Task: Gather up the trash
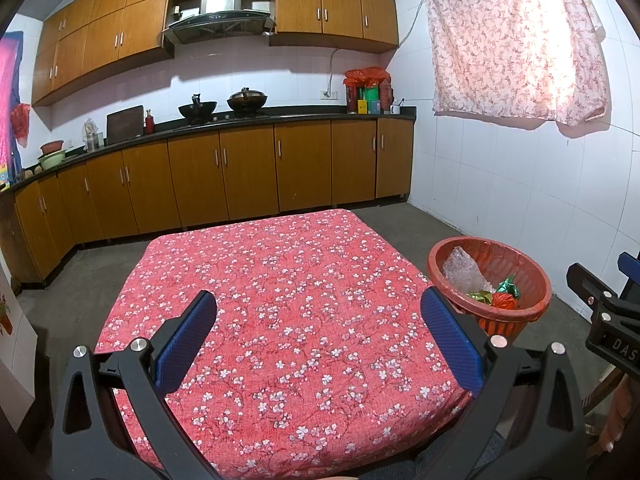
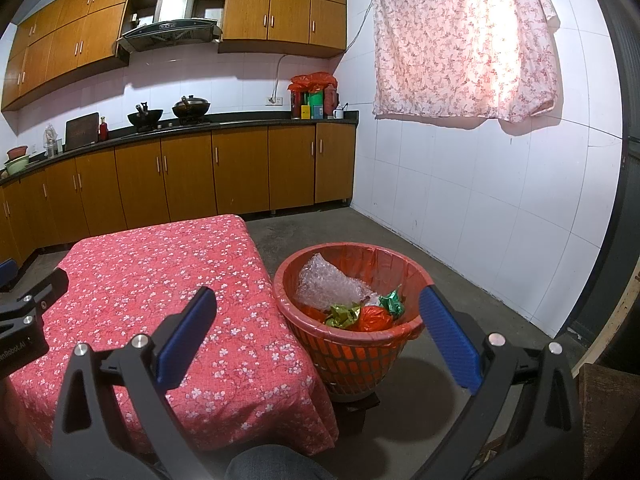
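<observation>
A red plastic basket (image 2: 352, 360) stands on the floor right of the table (image 2: 152, 280), also seen as the basket (image 1: 532, 308) in the left wrist view. Inside it lie bubble wrap (image 2: 328, 280), a crumpled red wrapper (image 2: 374, 318), a gold-green wrapper (image 2: 342, 314) and a green wrapper (image 2: 392, 302). My right gripper (image 2: 318, 306) is open above the near rim of the basket, nothing between its blue pads. My left gripper (image 1: 318, 308) is open over the red floral tablecloth (image 1: 280, 300), holding nothing. No trash shows on the tablecloth.
Wooden cabinets (image 1: 248, 176) and a dark counter with woks (image 1: 224, 106) run along the back wall. A white tiled wall (image 2: 480, 208) with a floral curtain (image 2: 460, 40) stands right. Grey floor surrounds the table. A knee in jeans (image 2: 272, 464) shows at the bottom.
</observation>
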### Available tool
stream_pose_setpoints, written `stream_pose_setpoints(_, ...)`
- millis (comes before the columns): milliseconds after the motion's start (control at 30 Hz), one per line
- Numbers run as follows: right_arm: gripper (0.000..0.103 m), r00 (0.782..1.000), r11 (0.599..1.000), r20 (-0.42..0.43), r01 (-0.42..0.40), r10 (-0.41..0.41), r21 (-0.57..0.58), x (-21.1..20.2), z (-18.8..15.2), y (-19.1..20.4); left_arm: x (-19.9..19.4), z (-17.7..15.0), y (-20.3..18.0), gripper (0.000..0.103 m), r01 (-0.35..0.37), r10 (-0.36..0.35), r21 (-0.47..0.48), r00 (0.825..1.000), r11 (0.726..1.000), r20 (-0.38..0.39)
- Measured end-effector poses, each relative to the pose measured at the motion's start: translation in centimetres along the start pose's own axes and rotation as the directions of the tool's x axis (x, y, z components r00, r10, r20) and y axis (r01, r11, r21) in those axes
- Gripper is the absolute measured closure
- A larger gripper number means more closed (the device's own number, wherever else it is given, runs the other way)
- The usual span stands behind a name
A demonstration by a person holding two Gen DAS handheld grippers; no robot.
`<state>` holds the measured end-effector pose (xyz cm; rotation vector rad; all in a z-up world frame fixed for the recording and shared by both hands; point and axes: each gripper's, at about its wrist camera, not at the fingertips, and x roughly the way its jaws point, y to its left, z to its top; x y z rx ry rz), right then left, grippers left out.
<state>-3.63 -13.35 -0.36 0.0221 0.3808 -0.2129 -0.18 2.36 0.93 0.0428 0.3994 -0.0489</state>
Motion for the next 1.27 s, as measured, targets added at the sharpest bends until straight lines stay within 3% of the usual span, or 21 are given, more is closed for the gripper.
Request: stream_pose_setpoints(1267, 0.004, 1.0, 1.0, -0.003, -0.001, 0.001, 0.002, 0.09, 0.02, -0.14, 0.2, -0.55, 0.43, 0.002, 0.0, 0.0, -0.012, 1.0, 1.0, -0.023)
